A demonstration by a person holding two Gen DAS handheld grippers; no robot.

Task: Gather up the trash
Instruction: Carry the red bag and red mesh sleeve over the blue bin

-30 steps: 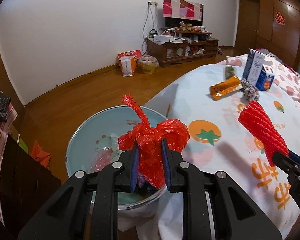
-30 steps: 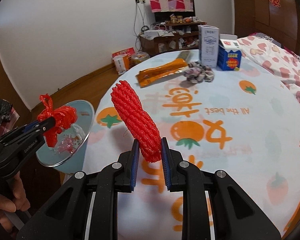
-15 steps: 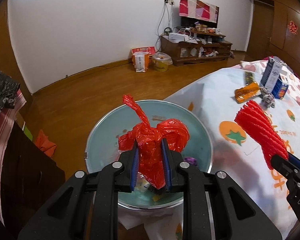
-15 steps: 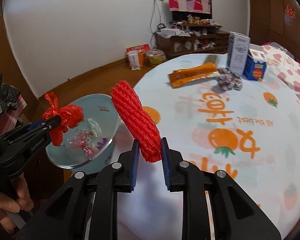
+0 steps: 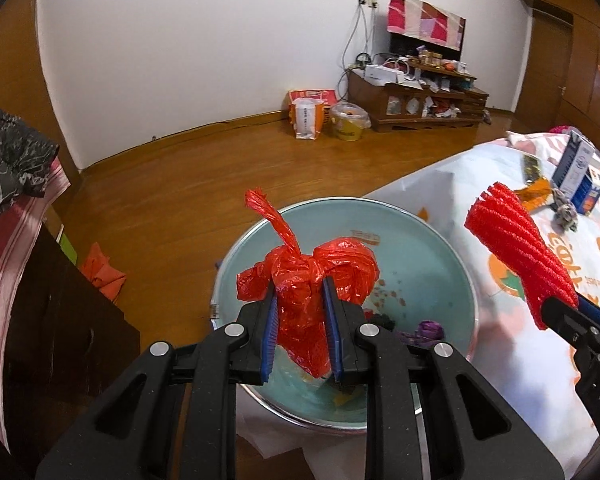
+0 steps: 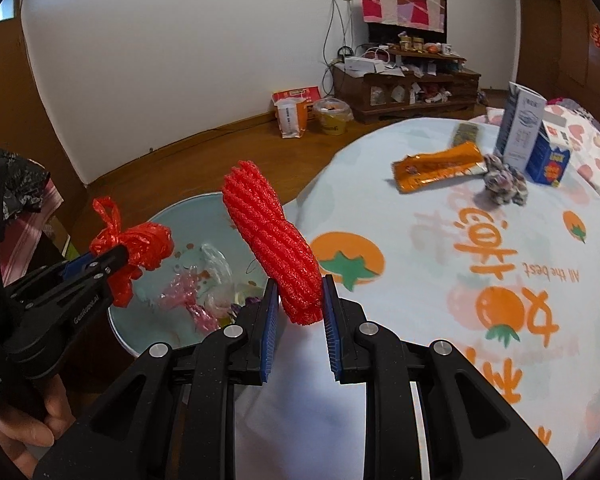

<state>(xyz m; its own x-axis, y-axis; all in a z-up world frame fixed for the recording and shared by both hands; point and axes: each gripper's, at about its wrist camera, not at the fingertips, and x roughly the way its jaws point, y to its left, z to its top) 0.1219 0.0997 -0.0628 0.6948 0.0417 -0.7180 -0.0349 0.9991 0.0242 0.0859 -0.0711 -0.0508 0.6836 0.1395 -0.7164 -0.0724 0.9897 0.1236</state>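
Observation:
My left gripper [image 5: 302, 320] is shut on a knotted red plastic bag [image 5: 312, 280] and holds it above the open pale-blue trash bin [image 5: 452, 264]; the bag also shows in the right wrist view [image 6: 134, 248]. My right gripper [image 6: 299, 312] is shut on a red foam net sleeve [image 6: 272, 236] and holds it over the table's edge, beside the bin [image 6: 140, 320]. The sleeve shows at the right of the left wrist view [image 5: 520, 256]. The bin holds pink and clear wrappers [image 6: 192, 300].
The round table [image 6: 440, 280] has a fruit-print cloth. On its far side lie an orange wrapper [image 6: 440, 166], a crumpled wrapper ball [image 6: 504, 182], a tall white carton [image 6: 520, 124] and a blue box [image 6: 550, 156]. A dark cabinet [image 5: 60, 320] stands left of the bin.
Both grippers have moved left, towards the bin. The bin now lies more fully under the red bag, and the foam sleeve is nearer the bin's rim. Both grips are unchanged.

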